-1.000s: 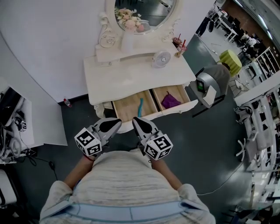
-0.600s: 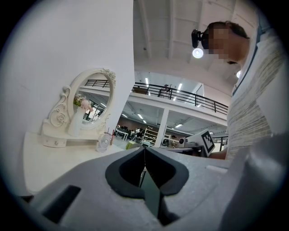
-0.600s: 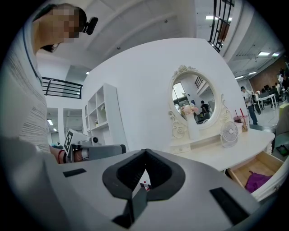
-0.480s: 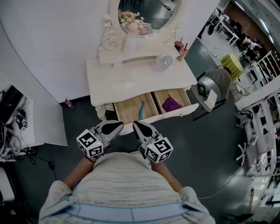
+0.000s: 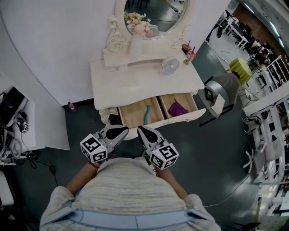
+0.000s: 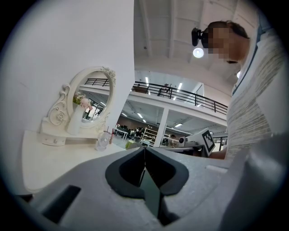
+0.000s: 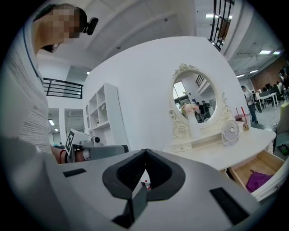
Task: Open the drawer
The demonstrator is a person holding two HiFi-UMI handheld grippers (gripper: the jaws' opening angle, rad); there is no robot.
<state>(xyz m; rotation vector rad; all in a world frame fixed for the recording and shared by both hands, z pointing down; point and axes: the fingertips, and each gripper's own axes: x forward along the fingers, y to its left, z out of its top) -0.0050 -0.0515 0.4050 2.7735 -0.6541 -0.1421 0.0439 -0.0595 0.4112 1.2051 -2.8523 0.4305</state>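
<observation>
The white dressing table (image 5: 135, 81) has both front drawers pulled out. A teal item (image 5: 145, 113) lies in the left drawer (image 5: 131, 115), and a purple cloth (image 5: 177, 108) lies in the right drawer (image 5: 188, 102). My left gripper (image 5: 121, 131) and right gripper (image 5: 142, 131) hang side by side close to the person's body, just short of the drawer fronts and touching nothing. In the left gripper view the left gripper (image 6: 144, 153) is shut and empty. The right gripper (image 7: 145, 155) is shut too, and its view shows the right drawer (image 7: 266, 164) with the purple cloth (image 7: 256, 180).
On the tabletop stand an oval mirror (image 5: 153, 13), a small fan (image 5: 169, 66) and cups with straws (image 5: 188, 50). A grey machine (image 5: 219, 92) stands right of the table. A small bottle (image 5: 69, 106) and a white board (image 5: 43, 131) lie on the floor at left.
Both grippers and both drawers stand as before. Only the head view has shifted a little, so the table sits slightly further right in the picture.
</observation>
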